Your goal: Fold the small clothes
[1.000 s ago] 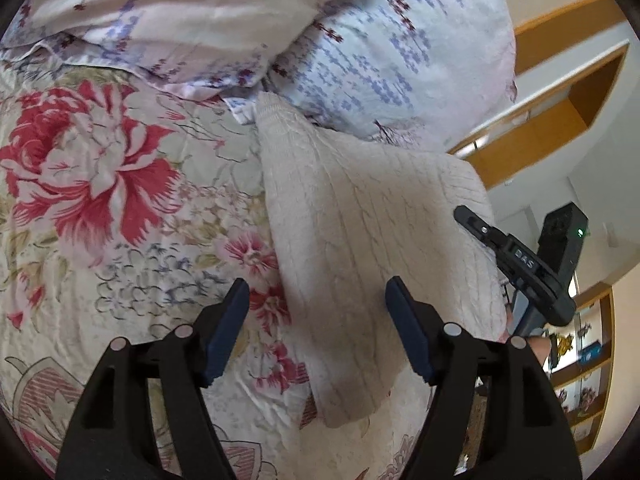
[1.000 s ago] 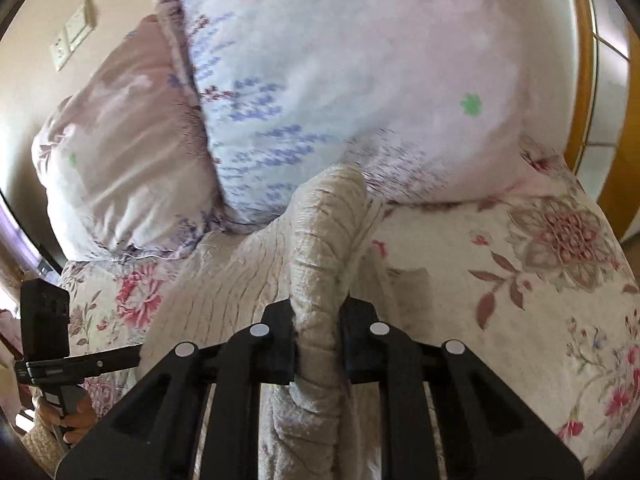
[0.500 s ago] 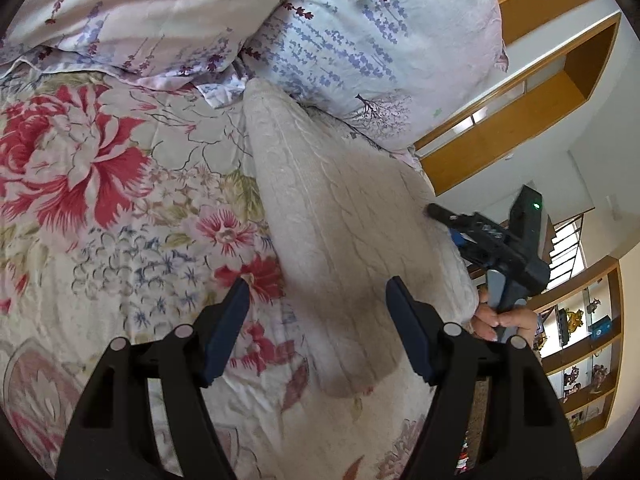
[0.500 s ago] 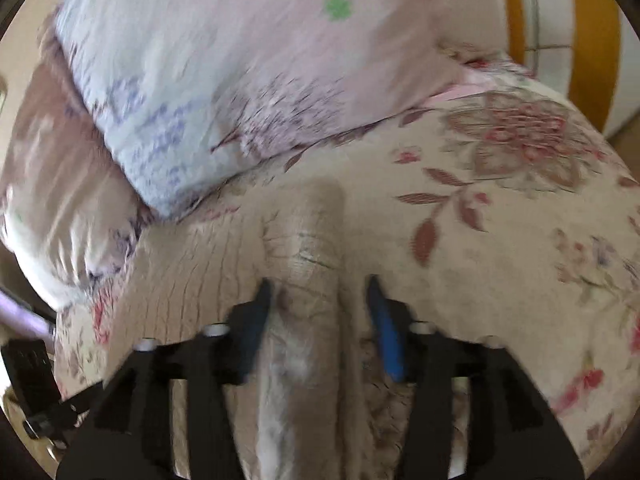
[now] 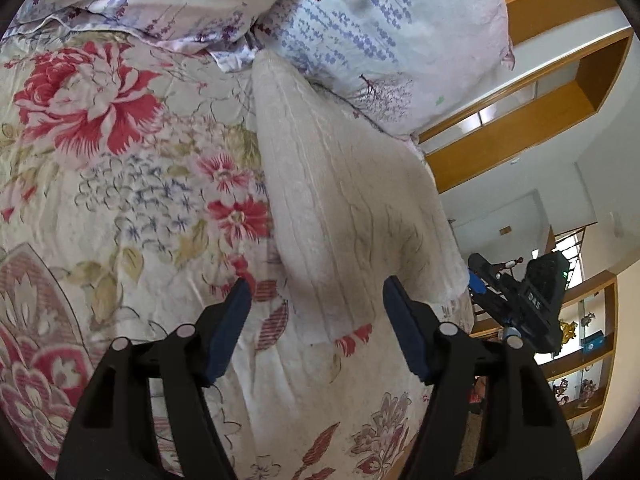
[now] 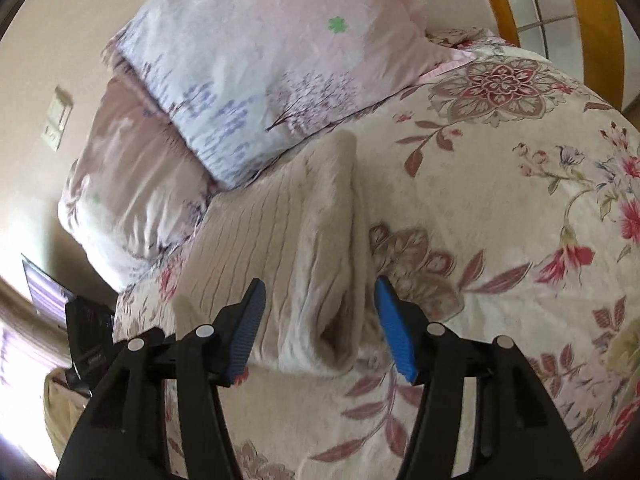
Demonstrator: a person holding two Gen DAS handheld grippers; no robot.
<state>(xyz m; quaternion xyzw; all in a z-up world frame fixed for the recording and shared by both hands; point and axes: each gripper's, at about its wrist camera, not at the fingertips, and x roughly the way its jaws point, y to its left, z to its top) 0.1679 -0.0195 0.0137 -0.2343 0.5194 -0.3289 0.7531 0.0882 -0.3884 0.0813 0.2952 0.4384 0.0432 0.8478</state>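
Note:
A cream cable-knit garment (image 5: 344, 200) lies folded on the floral bedspread (image 5: 120, 200), its far end against the pillows. My left gripper (image 5: 316, 320) is open and empty, just short of the garment's near edge. In the right wrist view the same garment (image 6: 288, 240) lies flat with a rolled fold along its right side. My right gripper (image 6: 320, 320) is open and empty, its jaws on either side of the near end of that fold without touching it. The right gripper also shows in the left wrist view (image 5: 524, 300), off the bed's right edge.
Two lavender-print pillows (image 5: 380, 32) (image 6: 260, 60) lie at the head of the bed behind the garment. Wooden window framing (image 5: 520, 120) and shelves (image 5: 580, 360) stand beyond the bed's right edge. The left gripper shows at the left edge of the right wrist view (image 6: 88, 332).
My right gripper has let go of the garment's fold, opened wide and drawn back. The fold now rests on the bed. My left gripper stays open and has shifted slightly.

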